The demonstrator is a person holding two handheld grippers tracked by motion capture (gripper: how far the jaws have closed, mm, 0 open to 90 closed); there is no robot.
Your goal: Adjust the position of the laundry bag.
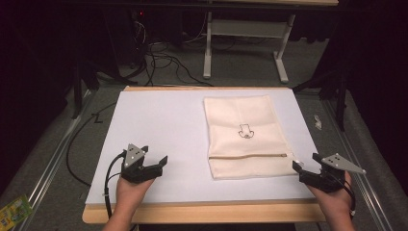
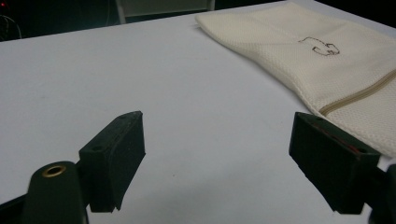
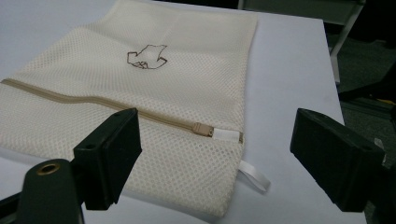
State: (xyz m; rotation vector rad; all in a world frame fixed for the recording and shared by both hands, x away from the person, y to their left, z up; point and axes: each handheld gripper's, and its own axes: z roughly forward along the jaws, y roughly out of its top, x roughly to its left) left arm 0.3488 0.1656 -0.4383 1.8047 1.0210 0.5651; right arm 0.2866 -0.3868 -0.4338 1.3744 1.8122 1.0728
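Observation:
A cream mesh laundry bag (image 1: 245, 137) lies flat on the white table top (image 1: 159, 125), with a tan zipper (image 1: 250, 156) near its front edge and a small dark outline drawing (image 1: 246, 131). My left gripper (image 1: 159, 166) rests at the front left, open, well apart from the bag (image 2: 327, 65). My right gripper (image 1: 305, 166) hovers at the bag's front right corner, open, nothing between its jaws. In the right gripper view the zipper pull (image 3: 204, 129) and a white ribbon tab (image 3: 254, 176) lie just ahead of the jaws.
The table's wooden front edge (image 1: 207, 214) runs below both hands. Cables (image 1: 159, 57) and a white stand (image 1: 245, 43) sit on the floor behind the table. A green packet (image 1: 12, 211) lies at the bottom left on the floor.

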